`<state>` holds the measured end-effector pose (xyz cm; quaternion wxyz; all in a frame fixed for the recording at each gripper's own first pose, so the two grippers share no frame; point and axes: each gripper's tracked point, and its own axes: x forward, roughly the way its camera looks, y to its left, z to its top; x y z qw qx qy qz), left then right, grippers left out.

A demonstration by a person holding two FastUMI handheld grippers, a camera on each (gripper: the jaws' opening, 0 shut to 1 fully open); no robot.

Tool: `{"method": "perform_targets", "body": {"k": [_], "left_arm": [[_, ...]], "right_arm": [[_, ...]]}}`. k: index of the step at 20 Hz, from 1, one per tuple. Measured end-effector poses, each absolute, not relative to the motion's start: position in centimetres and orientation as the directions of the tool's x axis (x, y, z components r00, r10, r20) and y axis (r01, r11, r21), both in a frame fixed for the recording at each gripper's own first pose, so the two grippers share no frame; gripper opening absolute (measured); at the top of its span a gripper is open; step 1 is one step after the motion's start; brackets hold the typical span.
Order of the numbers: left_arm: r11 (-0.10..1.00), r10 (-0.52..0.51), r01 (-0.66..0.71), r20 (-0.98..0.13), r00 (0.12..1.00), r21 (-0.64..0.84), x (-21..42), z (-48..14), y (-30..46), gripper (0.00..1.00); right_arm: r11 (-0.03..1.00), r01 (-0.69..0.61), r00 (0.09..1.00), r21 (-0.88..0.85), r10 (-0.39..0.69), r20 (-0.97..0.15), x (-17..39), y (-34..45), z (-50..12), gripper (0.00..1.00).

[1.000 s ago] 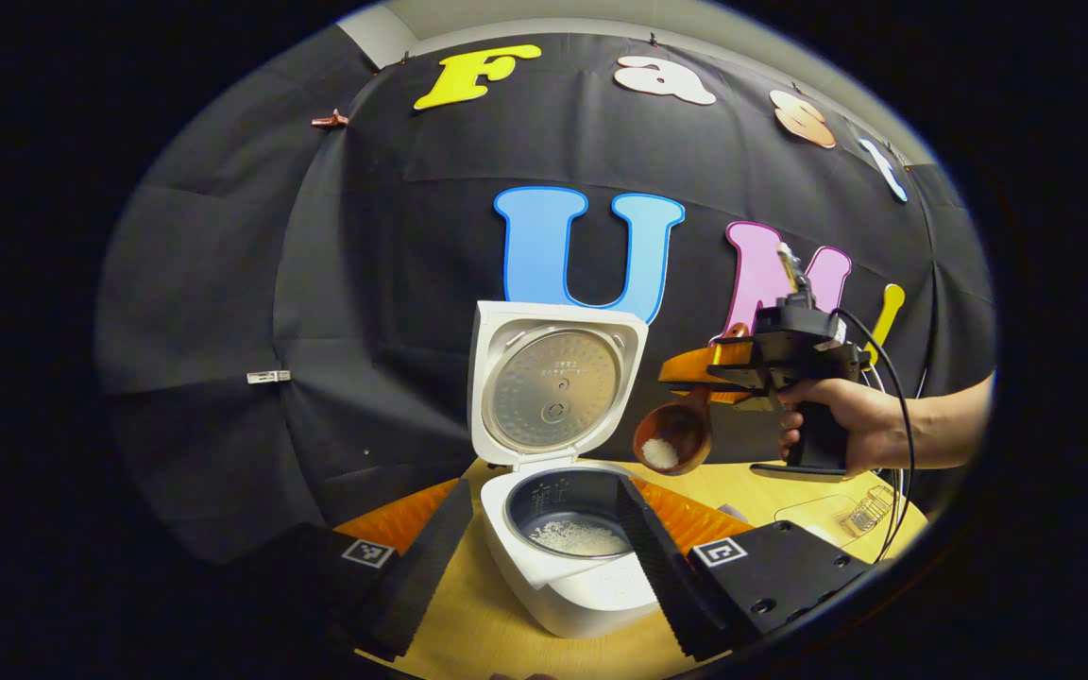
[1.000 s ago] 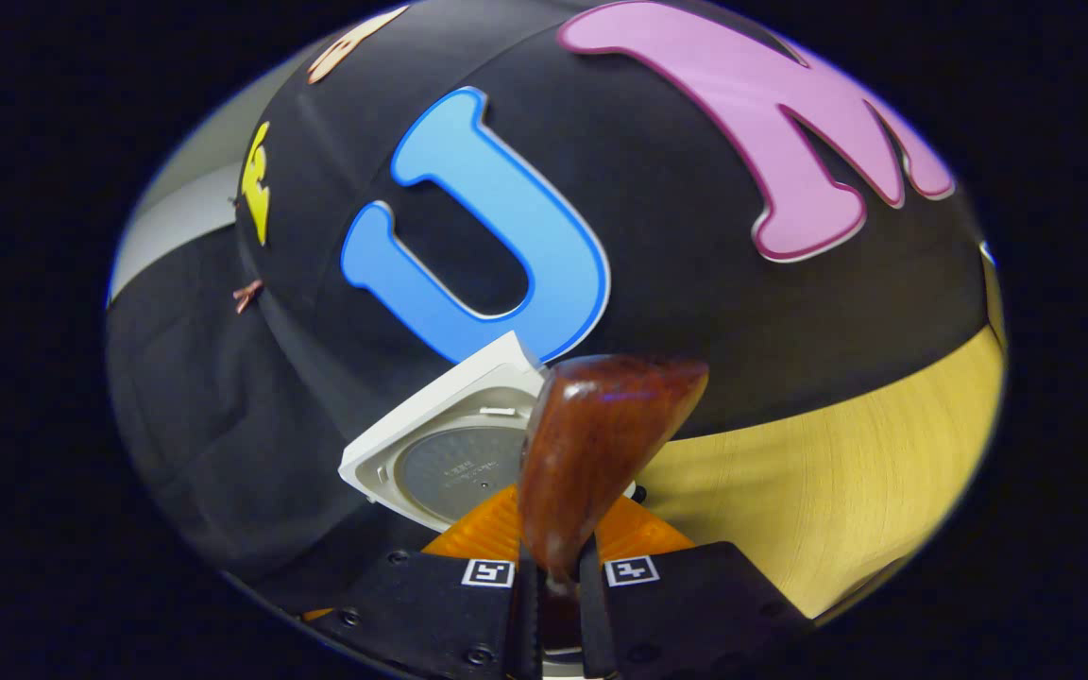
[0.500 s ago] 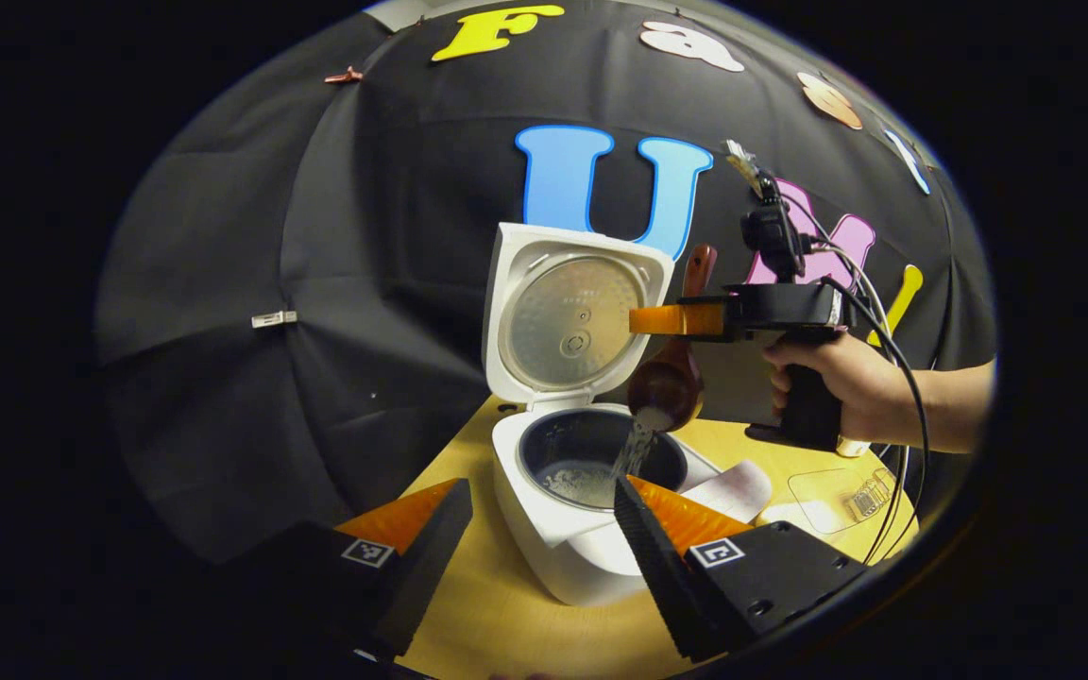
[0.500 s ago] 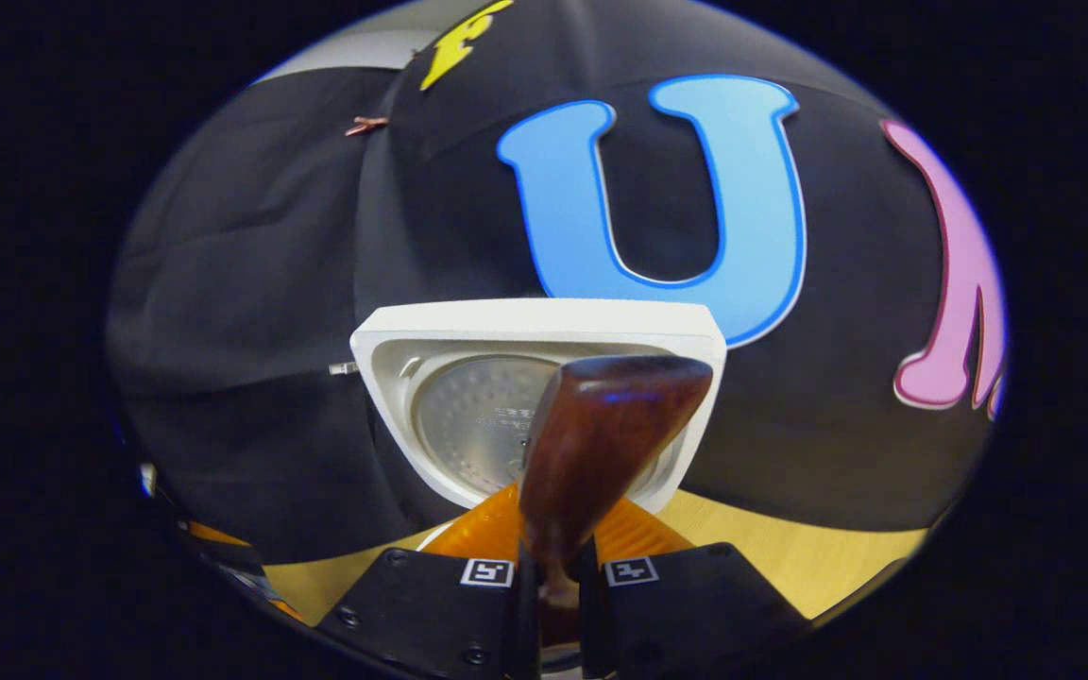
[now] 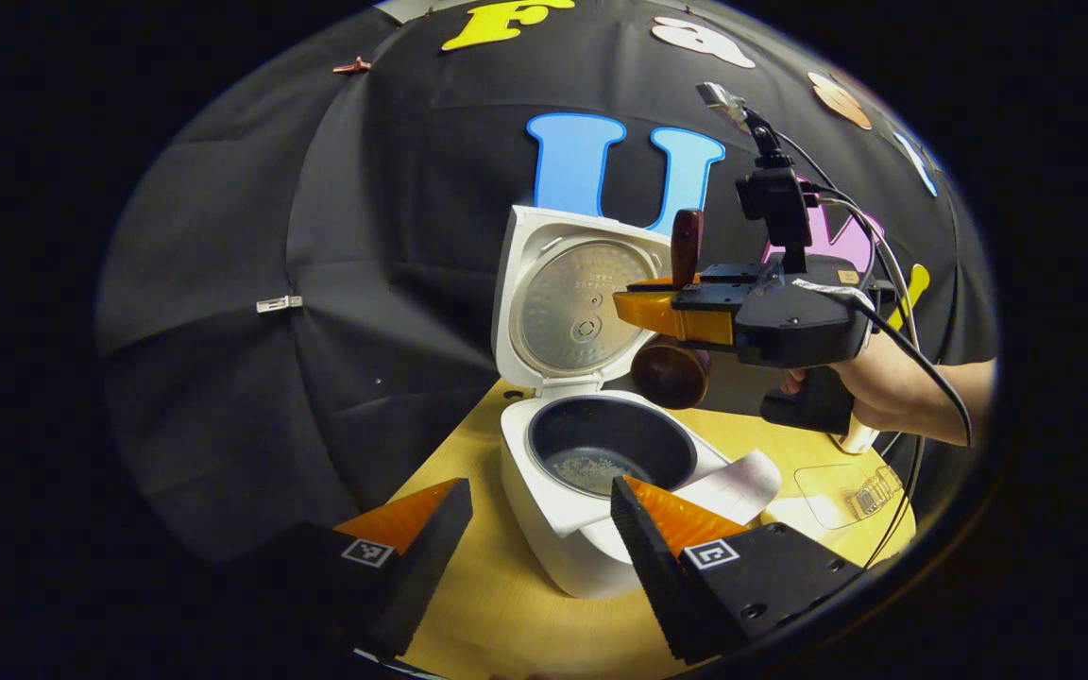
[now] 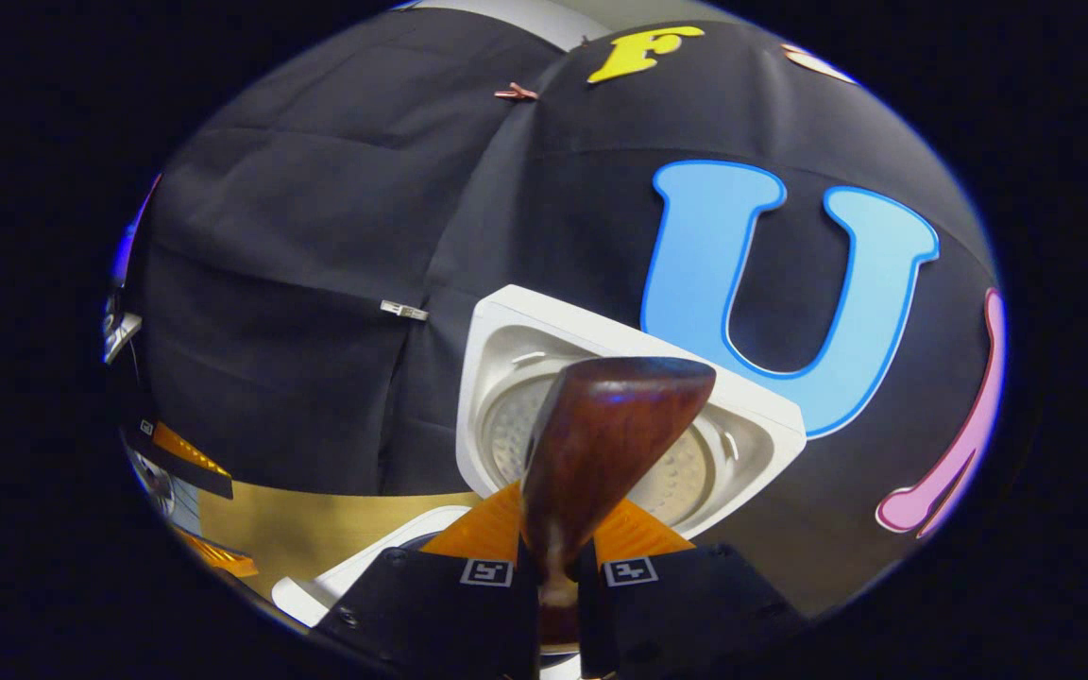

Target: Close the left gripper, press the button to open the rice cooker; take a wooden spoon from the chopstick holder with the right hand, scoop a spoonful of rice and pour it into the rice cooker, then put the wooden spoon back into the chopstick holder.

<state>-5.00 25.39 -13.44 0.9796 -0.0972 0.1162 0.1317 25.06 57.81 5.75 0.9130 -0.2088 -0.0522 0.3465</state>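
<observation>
The white rice cooker [image 5: 549,505] stands on the wooden table with its lid [image 5: 582,302] raised. A little rice [image 5: 591,467] lies on the bottom of its dark pot. A hand holds my right gripper [image 5: 638,310] above the pot's right rim, shut on the wooden spoon [image 5: 671,371]; the spoon's bowl hangs turned down and its handle points up. In the right gripper view the spoon handle [image 6: 601,444] stands pinched in my right gripper [image 6: 552,562], with the lid [image 6: 506,378] behind it. My left gripper [image 5: 535,534] is open in front of the cooker, holding nothing.
A white sheet [image 5: 742,477] and a clear plastic piece [image 5: 846,491] lie on the table [image 5: 487,614] to the right of the cooker. A cable [image 5: 893,283] hangs from the right gripper. The left gripper [image 6: 180,453] appears at the right gripper view's far left.
The right gripper rolled the spoon from level to bowl-down over the pot, and the rice fell into the cooker. The spoon handle now points upward.
</observation>
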Motion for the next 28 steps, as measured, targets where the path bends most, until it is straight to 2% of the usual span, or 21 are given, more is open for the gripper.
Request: {"method": "perform_targets", "body": {"k": [2, 3, 6, 8, 10, 14, 19, 24, 26, 28], "left_arm": [[0.944, 0.242, -0.287, -0.255, 0.936, -0.161, -5.2, -13.6, 25.6, 0.95], [0.943, 0.245, -0.291, -0.254, 0.936, -0.163, -5.3, -13.5, 25.7, 0.95], [0.940, 0.252, -0.300, -0.257, 0.933, -0.165, -5.7, -13.5, 25.7, 0.95], [0.939, 0.254, -0.301, -0.258, 0.932, -0.166, -5.8, -13.5, 25.7, 0.95], [0.940, 0.250, -0.297, -0.252, 0.935, -0.168, -5.8, -13.0, 25.5, 0.96], [0.944, 0.241, -0.285, -0.239, 0.941, -0.167, -5.7, -12.1, 24.5, 0.95], [0.949, 0.232, -0.269, -0.208, 0.950, -0.167, -4.3, -10.4, 22.6, 0.95], [0.958, 0.218, -0.248, -0.200, 0.955, -0.141, -2.0, -8.8, 19.0, 0.95], [0.957, 0.212, -0.243, -0.189, 0.959, -0.156, -1.3, -8.5, 17.2, 0.95], [0.955, 0.220, -0.250, -0.187, 0.958, -0.158, -1.0, -8.0, 16.5, 0.95]], "right_arm": [[0.649, -0.623, 0.744, -0.437, 0.665, -0.073, 24.6, 58.3, 5.1, 0.20], [0.668, -0.640, 0.742, -0.379, 0.665, -0.079, 24.7, 58.2, 5.0, 0.20], [0.750, -0.651, 0.759, -0.118, 0.648, -0.067, 25.9, 56.7, 5.8, 0.20], [0.770, -0.631, 0.769, 0.094, 0.637, -0.051, 26.8, 55.0, 6.6, 0.20], [0.751, -0.586, 0.781, 0.305, 0.623, -0.032, 27.5, 52.6, 7.1, 0.20], [0.670, -0.521, 0.792, 0.529, 0.611, 0.006, 26.9, 48.1, 8.1, 0.20], [0.634, -0.479, 0.833, 0.608, 0.547, 0.085, 24.3, 39.9, 10.3, 0.20], [0.744, -0.357, 0.920, 0.564, 0.384, 0.077, 21.0, 23.7, 8.6, 0.20], [0.824, -0.284, 0.952, 0.490, 0.303, 0.042, 18.8, 16.1, 6.6, 0.20], [0.858, -0.231, 0.968, 0.459, 0.251, 0.017, 17.2, 11.0, 5.4, 0.20]]}}
